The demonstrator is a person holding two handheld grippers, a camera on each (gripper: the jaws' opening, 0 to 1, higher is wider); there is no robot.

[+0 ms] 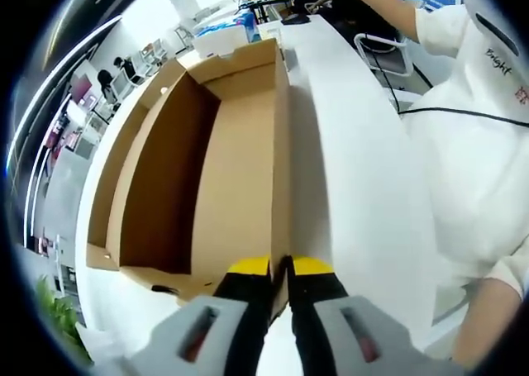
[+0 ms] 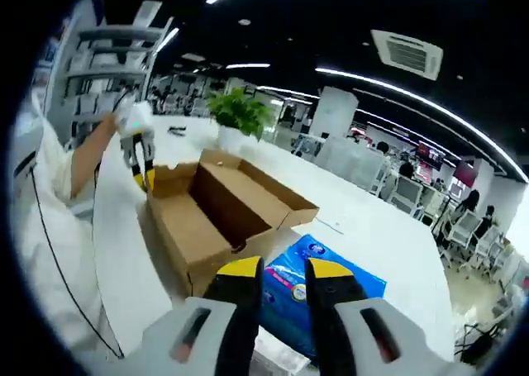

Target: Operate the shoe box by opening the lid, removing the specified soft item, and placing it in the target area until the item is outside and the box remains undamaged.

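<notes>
the left gripper [image 1: 281, 268] pinches the open shoe box [image 1: 240, 153] wall; the right gripper [image 2: 285, 270] hangs slightly spread, empty, above the blue soft pack [image 2: 331, 297] — already outside on the table [image 2: 372, 227]. pulling harder could tear the cardboard wall — the likely risk.

Person in white, holding two grey, black and yellow grippers

At the bottom of the left gripper view the left gripper [image 1: 281, 268] is showing two black jaws with yellow tips rising from grey housings, each housing carrying a dark slot with a reddish mark. The right gripper [image 2: 285, 270], at the bottom of the right gripper view, is showing the same colours and slots. At the right of the left gripper view the person is wearing a white short-sleeved shirt [image 1: 471, 145] with small dark lettering near the shoulder, and a thin black cable [image 1: 463, 111] is running across it.
</notes>
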